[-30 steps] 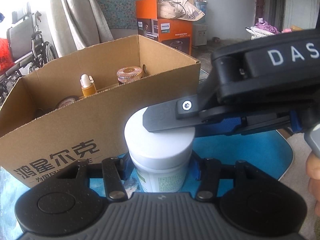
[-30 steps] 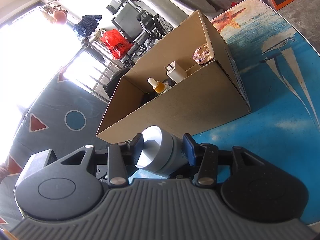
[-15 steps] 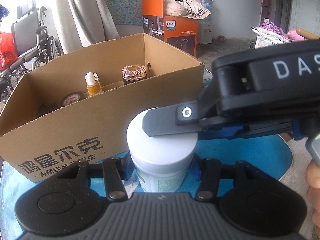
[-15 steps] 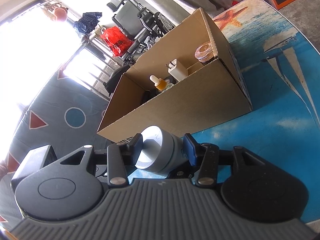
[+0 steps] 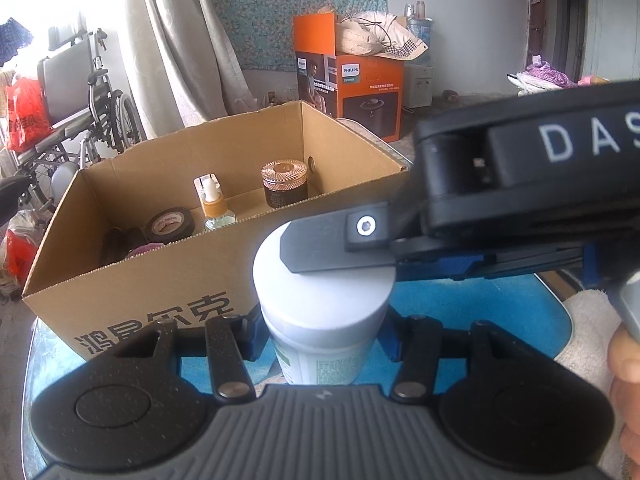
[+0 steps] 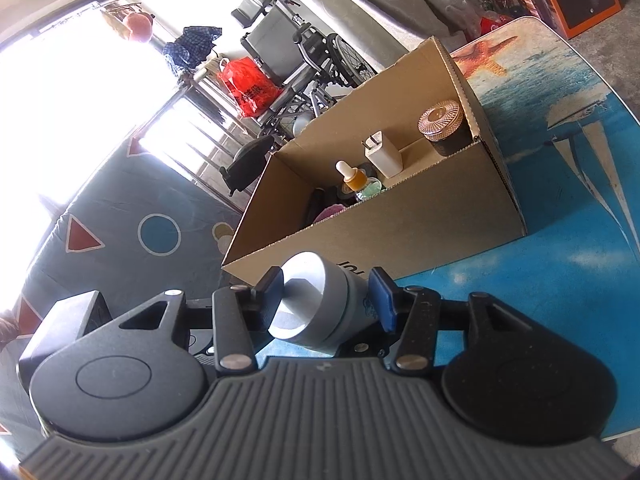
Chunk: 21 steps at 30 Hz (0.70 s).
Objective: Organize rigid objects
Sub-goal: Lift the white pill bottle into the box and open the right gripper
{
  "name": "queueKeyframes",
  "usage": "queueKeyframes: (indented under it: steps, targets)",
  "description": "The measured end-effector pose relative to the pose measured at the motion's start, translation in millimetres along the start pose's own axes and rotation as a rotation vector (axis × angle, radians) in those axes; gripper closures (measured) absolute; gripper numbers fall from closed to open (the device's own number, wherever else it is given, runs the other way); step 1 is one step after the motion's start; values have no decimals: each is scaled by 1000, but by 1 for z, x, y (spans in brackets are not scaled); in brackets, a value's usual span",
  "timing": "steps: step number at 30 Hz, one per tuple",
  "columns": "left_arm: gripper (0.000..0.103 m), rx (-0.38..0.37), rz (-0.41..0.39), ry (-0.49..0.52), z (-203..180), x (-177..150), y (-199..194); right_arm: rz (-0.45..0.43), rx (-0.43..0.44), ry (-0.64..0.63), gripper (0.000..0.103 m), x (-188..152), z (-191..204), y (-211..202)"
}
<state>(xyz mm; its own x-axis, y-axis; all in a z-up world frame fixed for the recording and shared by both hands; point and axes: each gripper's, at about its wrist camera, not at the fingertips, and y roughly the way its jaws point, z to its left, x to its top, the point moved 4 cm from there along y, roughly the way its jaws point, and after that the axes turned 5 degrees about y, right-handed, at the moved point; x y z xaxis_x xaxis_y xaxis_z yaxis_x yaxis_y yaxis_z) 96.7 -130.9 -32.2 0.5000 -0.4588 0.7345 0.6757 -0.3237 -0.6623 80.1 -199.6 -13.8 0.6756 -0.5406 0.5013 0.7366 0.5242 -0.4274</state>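
Observation:
A white jar with a pale grey lid (image 5: 322, 300) is held by both grippers. My left gripper (image 5: 320, 340) is shut on its body, below the lid. My right gripper (image 6: 326, 304) is shut on the lid (image 6: 308, 300) from the side; its finger (image 5: 340, 246) lies across the lid top in the left wrist view. The jar is raised in front of an open cardboard box (image 5: 168, 280), close to its near wall. The box (image 6: 400, 232) holds a copper-lidded jar (image 5: 285, 184), a dropper bottle (image 5: 214, 208), a black tape roll (image 5: 170, 226) and a white charger (image 6: 382, 156).
The box stands on a blue sea-print table (image 6: 568, 272). An orange Philips carton (image 5: 352, 88) stands on the floor behind. A wheelchair (image 5: 80, 96) and a red bag (image 6: 250, 88) are beyond the box's left end. A patterned mat (image 6: 120, 248) lies left of the table.
Both grippers have risen with the jar, so more of the box's inside shows. Both grips are unchanged.

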Motion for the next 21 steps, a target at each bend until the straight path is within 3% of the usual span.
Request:
queueKeyframes:
  steps: [11, 16, 21]
  targets:
    - [49, 65, -97, 10, 7, 15, -39, -53, 55, -84, 56, 1, 46, -25]
    - [49, 86, -175, 38, 14, 47, -57, -111, 83, -153, 56, 20, 78, -42]
    - [49, 31, -223, 29, 29, 92, -53, -163, 66, -220, 55, 58, 105, -51]
